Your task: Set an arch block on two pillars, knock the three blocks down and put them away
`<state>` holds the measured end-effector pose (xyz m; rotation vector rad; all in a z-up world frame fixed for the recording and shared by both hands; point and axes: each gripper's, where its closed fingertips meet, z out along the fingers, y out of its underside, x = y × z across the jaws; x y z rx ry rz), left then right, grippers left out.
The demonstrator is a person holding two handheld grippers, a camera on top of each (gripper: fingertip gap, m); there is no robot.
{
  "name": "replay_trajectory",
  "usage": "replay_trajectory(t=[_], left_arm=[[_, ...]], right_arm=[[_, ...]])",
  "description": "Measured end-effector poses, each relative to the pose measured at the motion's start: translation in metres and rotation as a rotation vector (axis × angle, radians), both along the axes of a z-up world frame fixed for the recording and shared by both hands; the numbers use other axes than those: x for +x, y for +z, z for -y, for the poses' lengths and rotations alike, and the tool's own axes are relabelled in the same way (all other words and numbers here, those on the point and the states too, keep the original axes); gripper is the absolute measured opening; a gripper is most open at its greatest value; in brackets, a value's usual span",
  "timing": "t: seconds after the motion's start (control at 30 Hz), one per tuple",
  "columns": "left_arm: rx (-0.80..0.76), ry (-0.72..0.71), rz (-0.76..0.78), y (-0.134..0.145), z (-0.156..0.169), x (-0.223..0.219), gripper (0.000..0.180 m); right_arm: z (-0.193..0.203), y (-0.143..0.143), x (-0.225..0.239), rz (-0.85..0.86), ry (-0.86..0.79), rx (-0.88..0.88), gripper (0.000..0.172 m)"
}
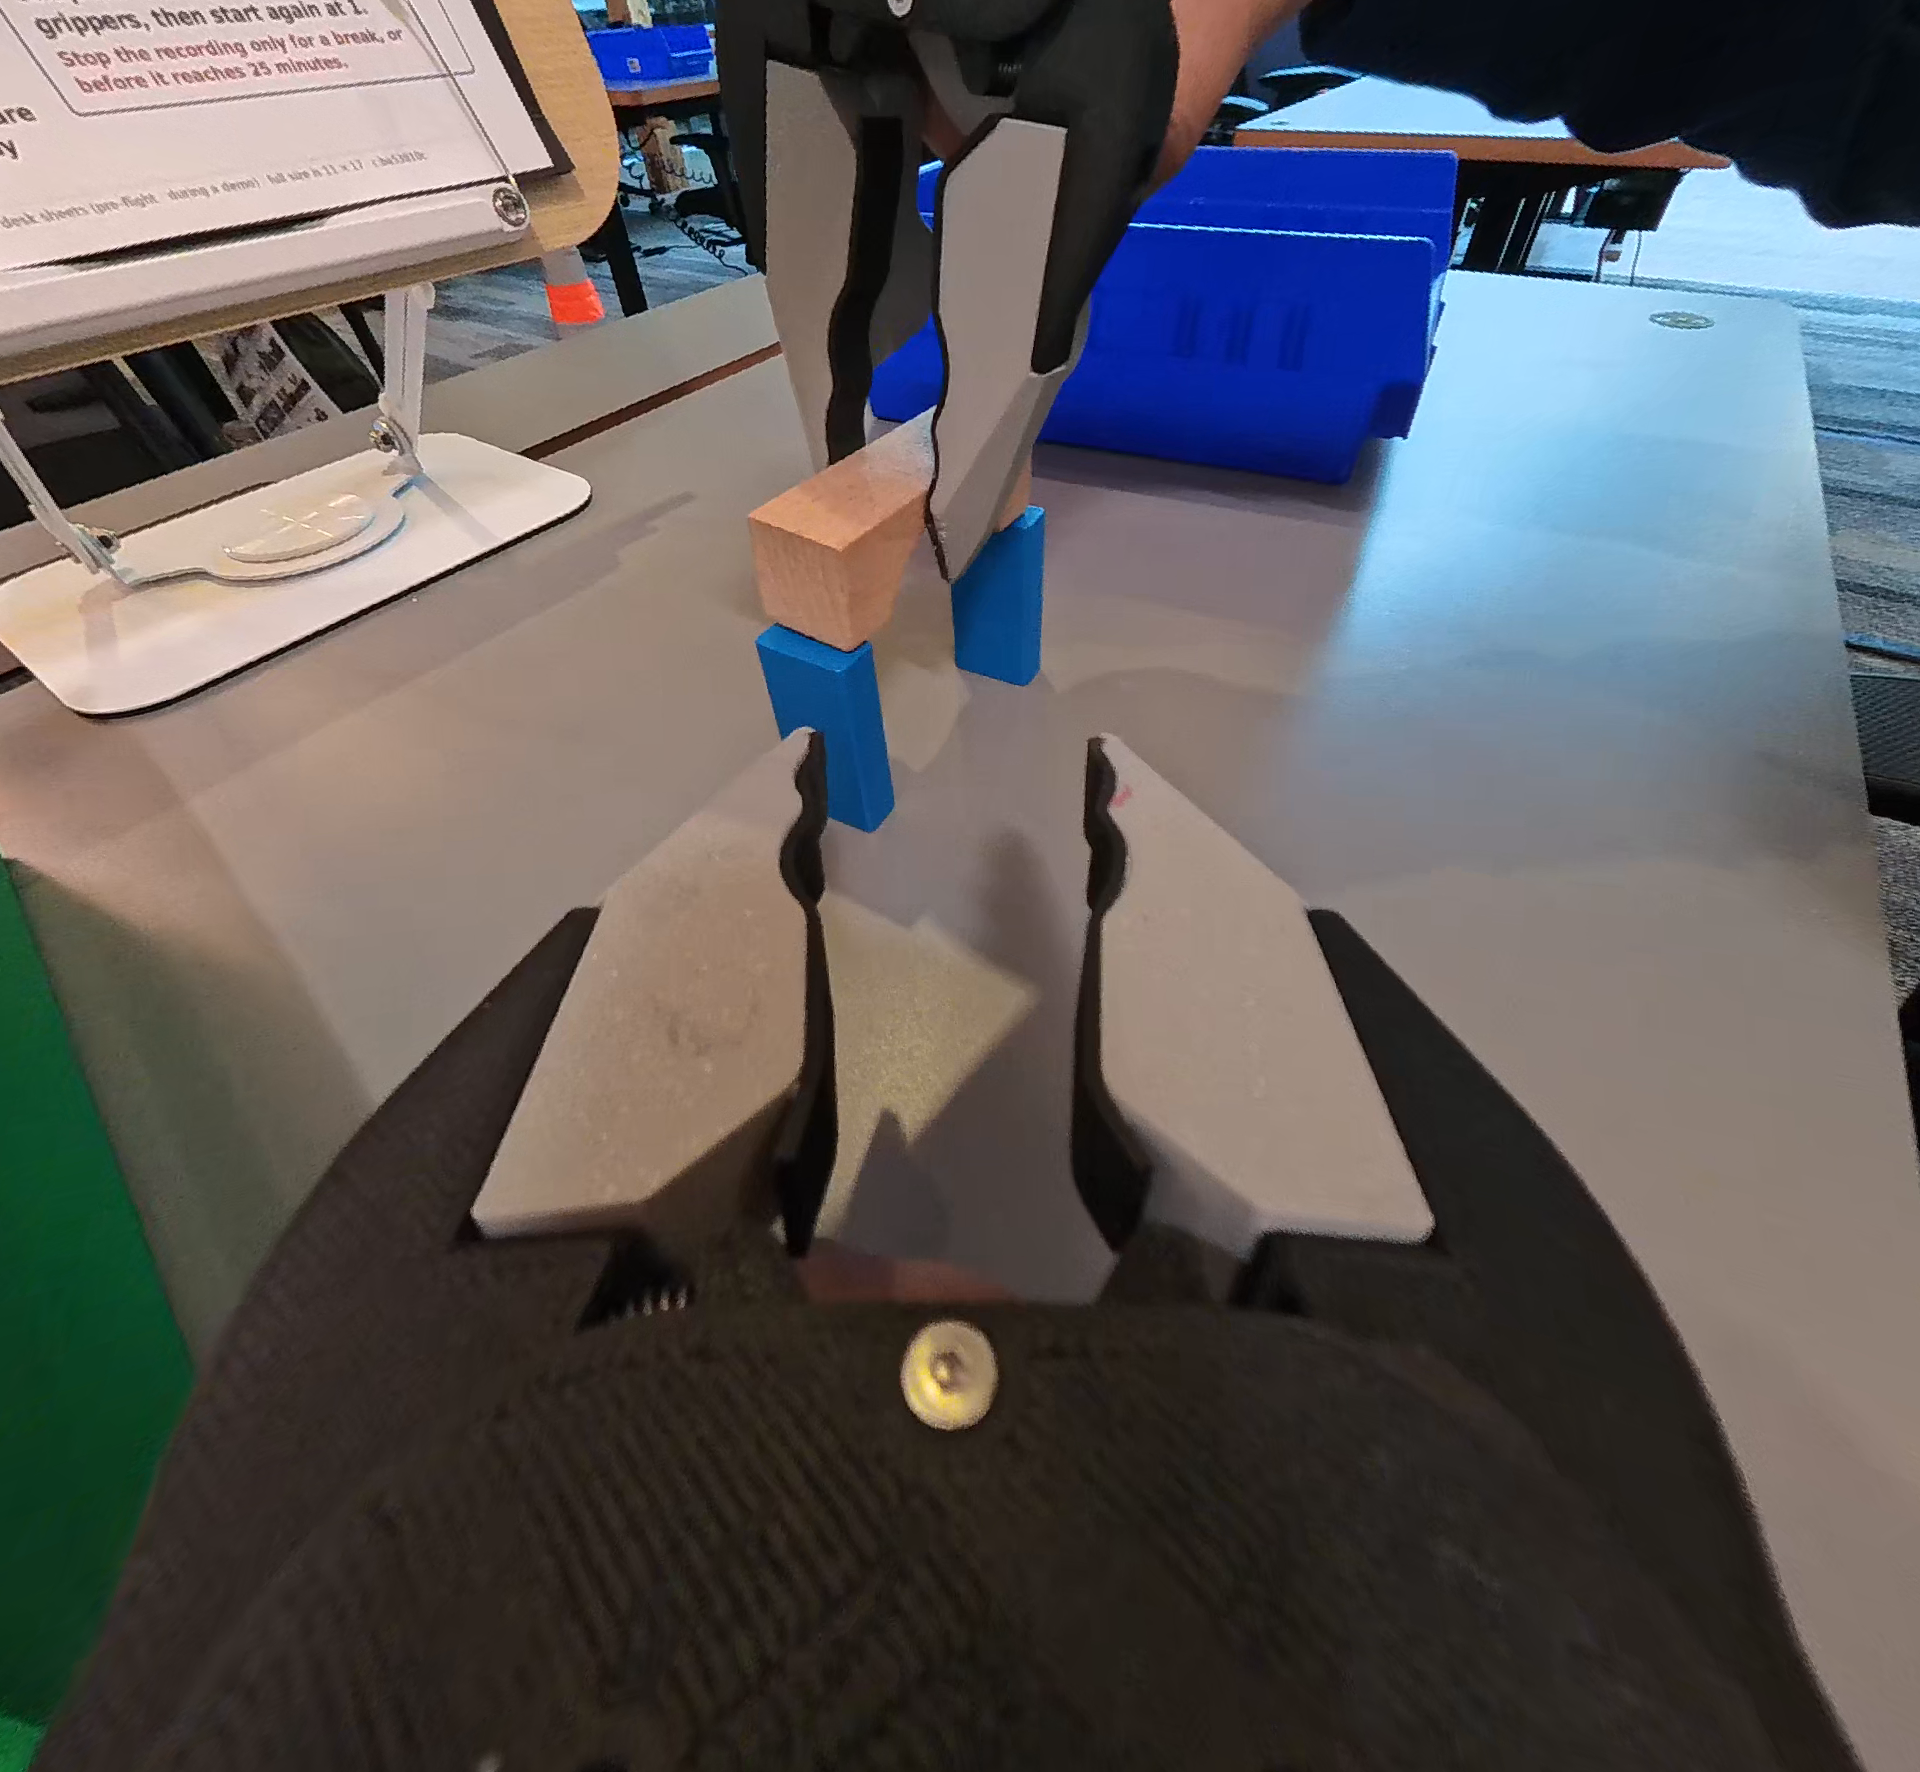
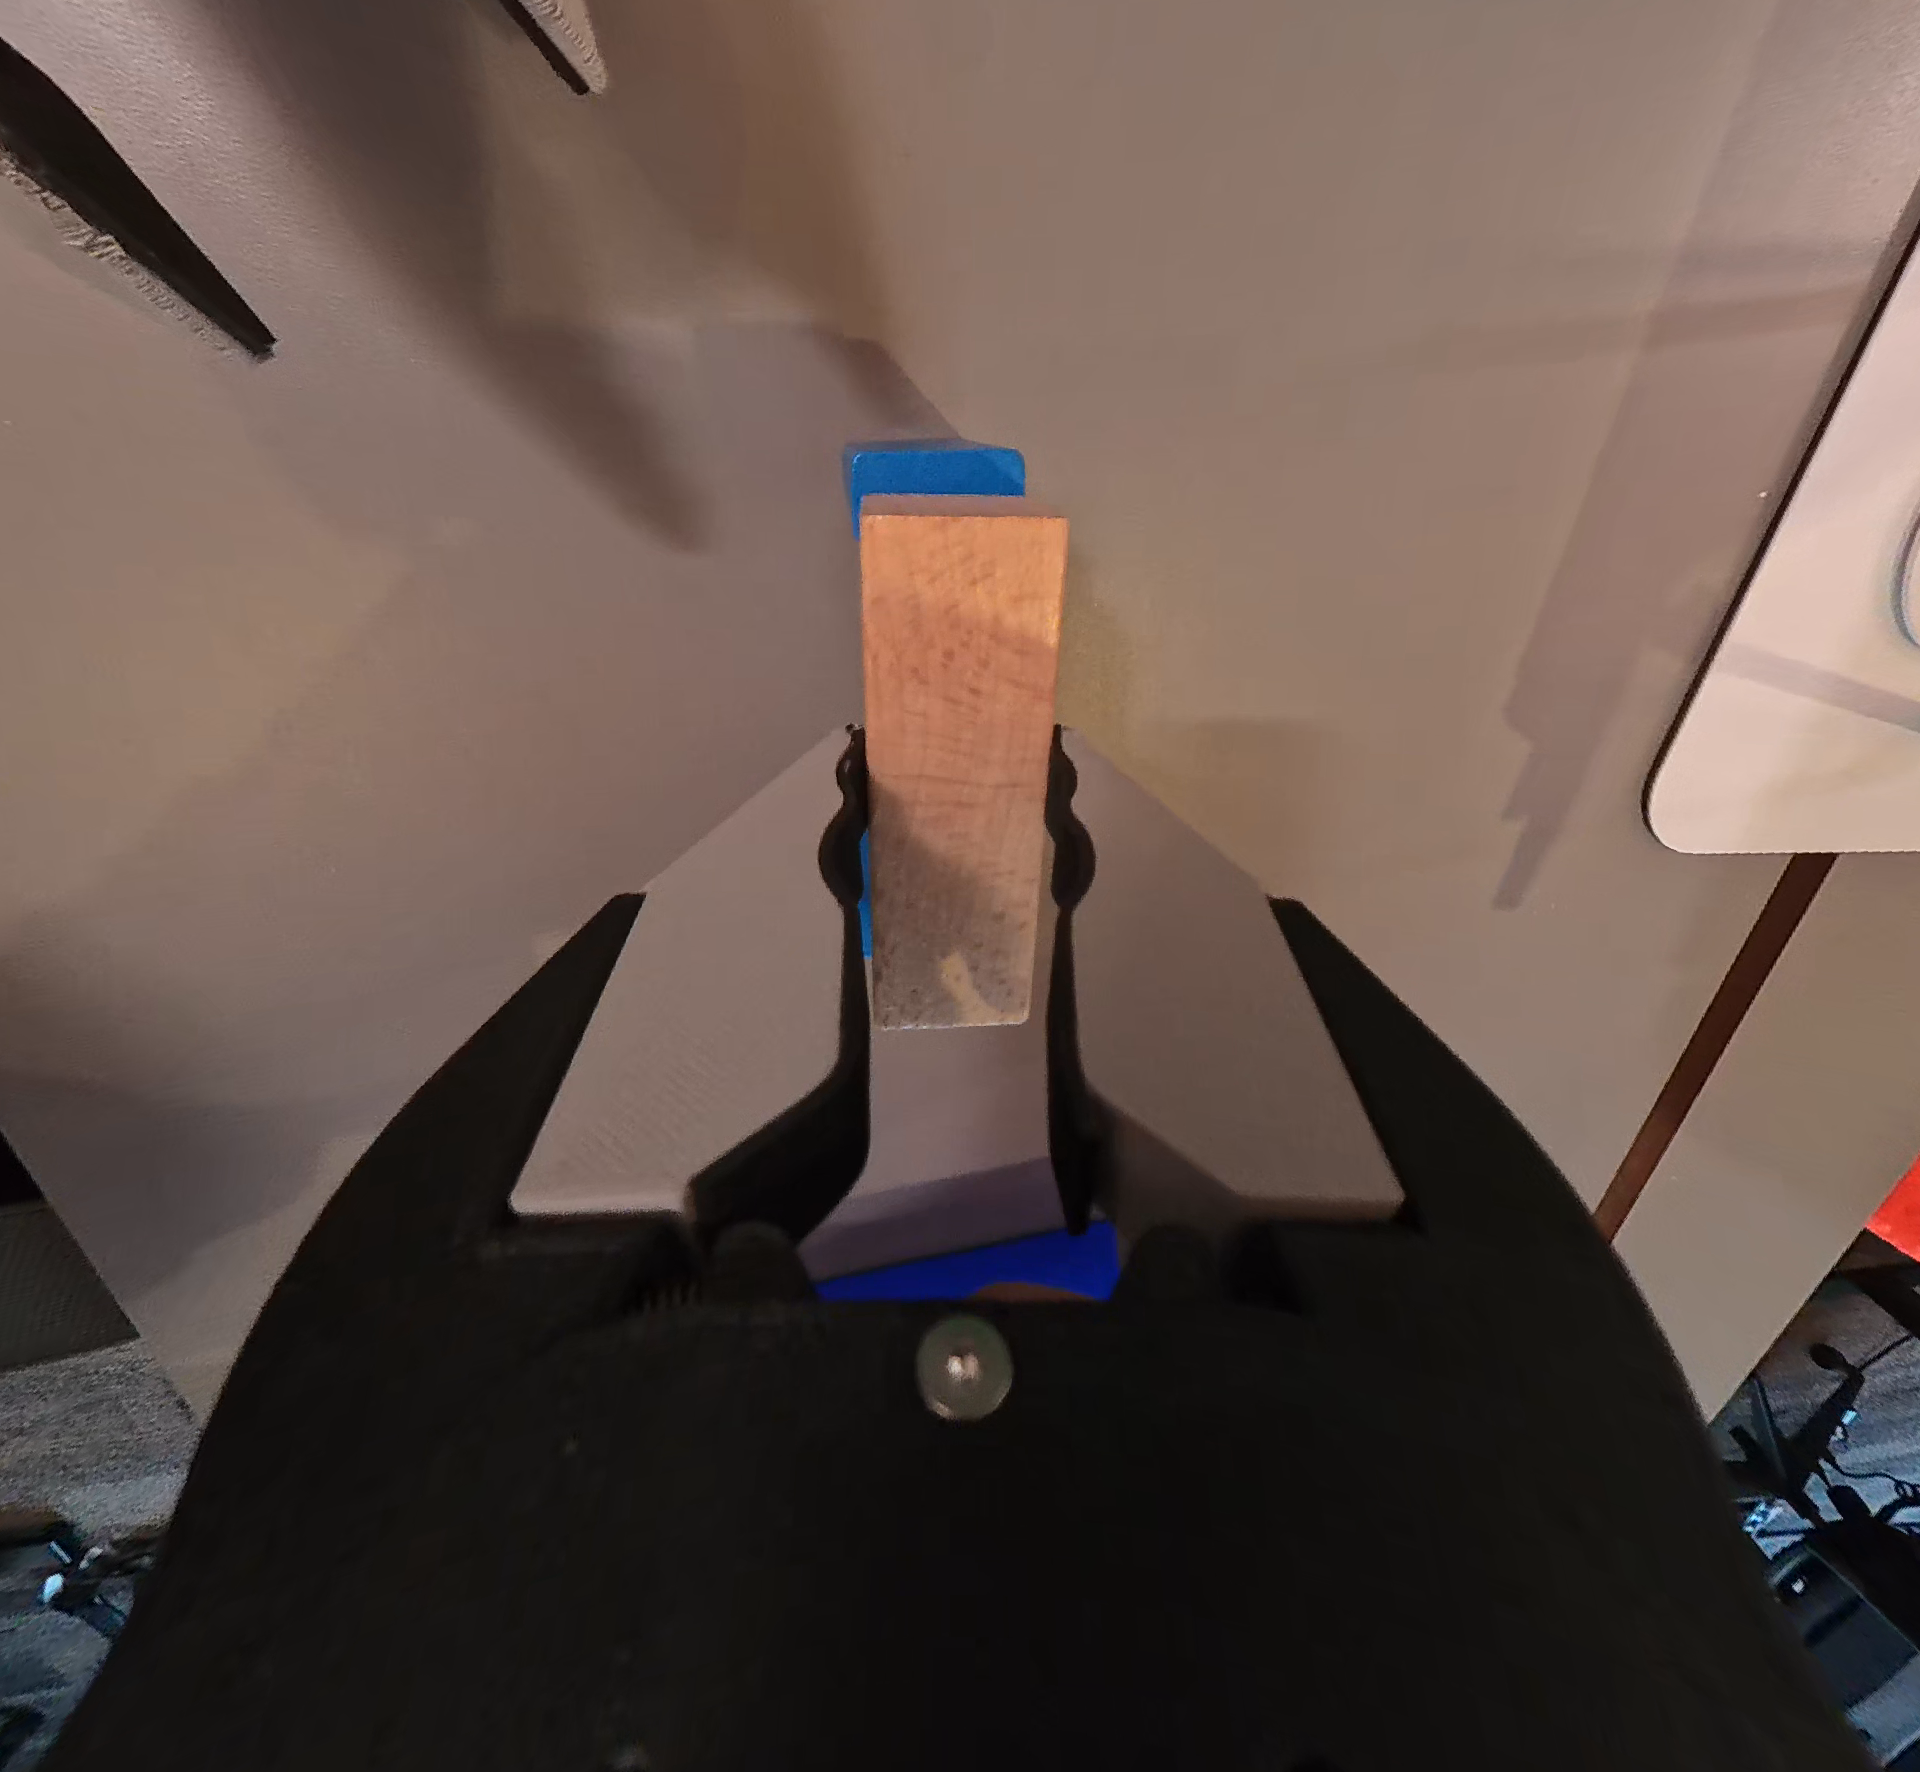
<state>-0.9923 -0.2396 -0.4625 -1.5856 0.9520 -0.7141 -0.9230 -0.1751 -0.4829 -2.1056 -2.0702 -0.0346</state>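
Nearest in the left wrist view, the left claw [image 1: 954, 766] stands with its two grey fingers well apart and nothing between them but bare grey bench [image 1: 1455, 787]. Its black wavy pads face each other across the gap; the left fingertip overlaps the near pillar [image 1: 826, 725] in the view, though whether it touches cannot be told.

Just past it stand two blue pillars, smooth painted upright slabs with square edges. The near one carries one end of the arch [image 1: 831, 569], a pale bare-wood block with visible grain and a curved underside. The far pillar [image 1: 1000, 605] stands under the other end.

The right claw [image 1: 894, 486] comes down from above, held by a hand [image 1: 1205, 60] in a dark sleeve, and is clamped on the arch across its width, one finger on each long side. The right wrist view looks straight down on this: the arch [image 2: 961, 735] shows as a long wooden strip, both black pads pressed against its sides, with a blue pillar top [image 2: 935, 470] peeking out beyond its far end. The arch's curve and the pillars' height show only in the left view.

Farther back lie a blue bin [image 1: 1247, 340] of moulded plastic and, to the left, a white stand [image 1: 291, 517] bearing a printed sheet.
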Motion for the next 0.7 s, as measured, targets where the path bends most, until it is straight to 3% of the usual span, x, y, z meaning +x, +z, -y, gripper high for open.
replay_trajectory(t=[0.7], left_arm=[[-0.01,-0.004,0.001,-0.0007,0.0004,0.0,0.048]], right_arm=[[0.0012,-0.0007,-0.0019,-0.031,-0.025,-0.032,0.031]])
